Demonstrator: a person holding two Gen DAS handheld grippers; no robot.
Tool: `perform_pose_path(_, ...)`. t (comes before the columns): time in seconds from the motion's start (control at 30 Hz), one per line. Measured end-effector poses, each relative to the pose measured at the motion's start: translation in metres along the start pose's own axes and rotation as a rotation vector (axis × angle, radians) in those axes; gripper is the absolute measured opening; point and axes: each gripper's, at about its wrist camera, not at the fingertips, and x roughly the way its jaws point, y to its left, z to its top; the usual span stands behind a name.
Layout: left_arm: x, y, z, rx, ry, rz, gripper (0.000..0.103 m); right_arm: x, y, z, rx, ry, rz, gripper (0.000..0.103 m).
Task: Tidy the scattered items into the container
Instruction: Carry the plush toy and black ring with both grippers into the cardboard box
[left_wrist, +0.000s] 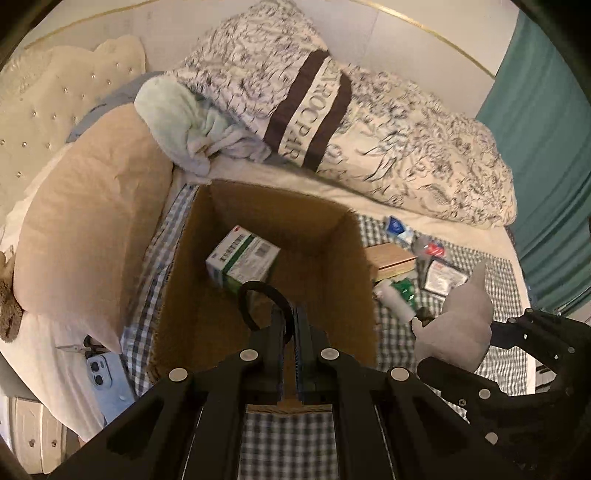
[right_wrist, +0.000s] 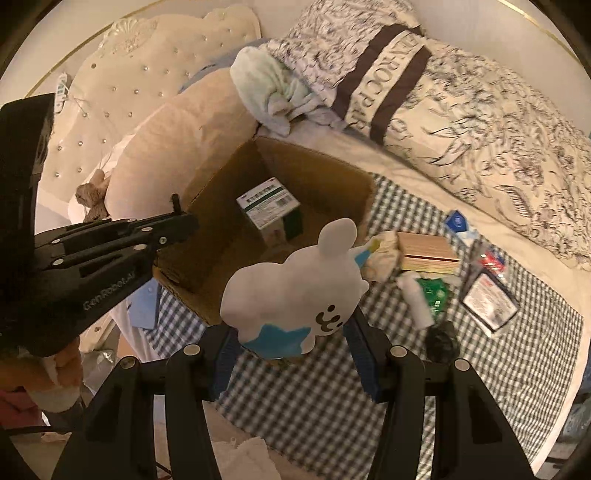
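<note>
An open cardboard box (left_wrist: 207, 295) (right_wrist: 332, 184) stands on the checked cloth and holds a green-and-white medicine carton (left_wrist: 242, 258) (right_wrist: 267, 208). My left gripper (left_wrist: 290, 321) is shut on a black hair tie (left_wrist: 258, 302) above the box; it also shows in the right wrist view (right_wrist: 177, 218). My right gripper (right_wrist: 295, 339) is shut on a white plush toy (right_wrist: 295, 291) with a blue belly, held just right of the box; the plush also shows in the left wrist view (left_wrist: 461, 314).
Scattered on the checked cloth (right_wrist: 332, 406): a tan book (right_wrist: 428, 253), a white bottle (right_wrist: 415, 299), a green packet (right_wrist: 436, 291), a black-edged card packet (right_wrist: 487, 299), a blue sachet (right_wrist: 458, 221). A beige pillow (left_wrist: 85, 229) lies left of the box, a patterned duvet (left_wrist: 406, 140) behind.
</note>
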Motion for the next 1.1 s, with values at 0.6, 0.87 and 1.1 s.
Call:
perform_pose_path(0.6, 0.057, 0.035, 0.013, 0.000, 0.156, 0.020, 0.078, 0.056, 0.012, 0.029, 0.046, 0.086, -0.022, 0.068)
perform_pose_path(0.87, 0.058, 0.047, 0.016, -0.072, 0.168, -0.002, 0.084, 0.054, -0.004, 0.025, 0.107, 0.090, -0.036, 0.071)
perform_pose_path(1.1, 0.052, 0.024, 0.013, -0.054, 0.161, -0.003, 0.084, 0.033, -0.021, 0.011, 0.146, 0.059, -0.068, 0.071)
